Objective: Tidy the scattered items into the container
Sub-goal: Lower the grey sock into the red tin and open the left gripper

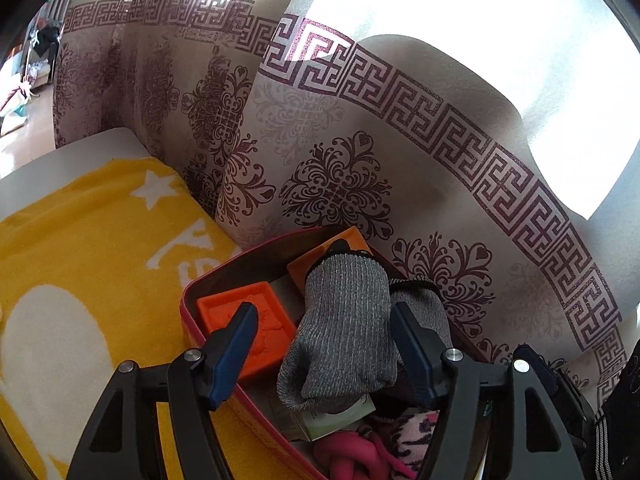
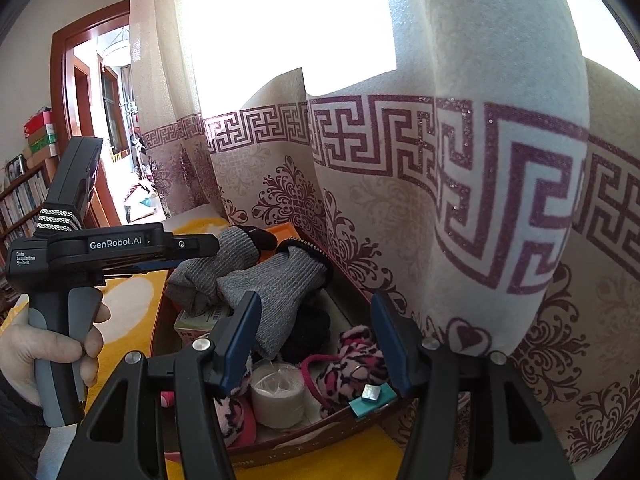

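- The patterned curtain [image 1: 360,128] is hanging right behind the red container [image 1: 188,300], closing off its far side; open room is lying only on the yellow blanket [image 1: 80,248] to the container's left.
- The container is sitting on that blanket over the white surface [image 1: 72,156], its long axis running from the near edge away toward the curtain.
- Two grey knitted gloves [image 2: 272,280] are lying on top of the pile inside it, cuffs pointing toward the curtain.
- The left hand-held gripper [image 1: 324,348] is standing released, one glove [image 1: 340,328] loose between its jaws.
- The right hand-held gripper [image 2: 316,340] is hovering released over the container, grasping nothing.
- Orange trays [image 1: 256,320], a tape roll [image 2: 278,400] and pink leopard-print fabric [image 2: 352,364] are showing partly; things beneath are hidden.
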The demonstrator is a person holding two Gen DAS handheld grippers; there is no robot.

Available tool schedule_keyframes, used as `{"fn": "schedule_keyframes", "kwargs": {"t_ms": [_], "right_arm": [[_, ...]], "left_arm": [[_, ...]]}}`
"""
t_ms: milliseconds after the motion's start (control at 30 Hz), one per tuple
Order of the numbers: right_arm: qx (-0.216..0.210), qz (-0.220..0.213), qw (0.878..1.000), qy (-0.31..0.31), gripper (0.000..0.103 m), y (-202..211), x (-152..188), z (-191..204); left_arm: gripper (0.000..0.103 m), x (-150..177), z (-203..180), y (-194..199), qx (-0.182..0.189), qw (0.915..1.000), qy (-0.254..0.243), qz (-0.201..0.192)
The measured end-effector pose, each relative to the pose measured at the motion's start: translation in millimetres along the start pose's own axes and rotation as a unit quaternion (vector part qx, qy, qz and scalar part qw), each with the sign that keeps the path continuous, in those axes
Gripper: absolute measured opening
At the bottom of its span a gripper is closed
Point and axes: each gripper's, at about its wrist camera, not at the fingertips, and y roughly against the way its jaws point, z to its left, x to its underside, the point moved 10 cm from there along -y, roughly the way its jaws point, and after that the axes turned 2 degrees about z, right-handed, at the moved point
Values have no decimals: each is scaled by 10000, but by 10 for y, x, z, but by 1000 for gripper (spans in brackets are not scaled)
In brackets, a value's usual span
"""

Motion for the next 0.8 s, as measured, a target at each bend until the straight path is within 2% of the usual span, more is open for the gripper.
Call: {"fn": "schedule_keyframes", "kwargs": {"t_ms": [333,533,600,633,667,800], "right_arm": [[-122,-27,9998,176,61,40,-32,249],[-342,-11,9990,287,61,86,-52,523],[-445,18,9984,358,61,76,-47,642],[-505,45,9980,387,64,70,-38,703],[-578,67,9975,406,70,57,-33,774],[-870,164,9946,549,75,34,25,1083]], "left_arm": [[70,133,294,273,-118,9997,207,-69],[70,239,565,485,-293,9988,388,-111],[76,266,678,574,-356,9980,499,-140],[85,277,741,621,-408,9975,553,-167],[89,289,802,667,-458,9969,602,-200],[89,359,1069,853,-622,9946,801,-227]]}}
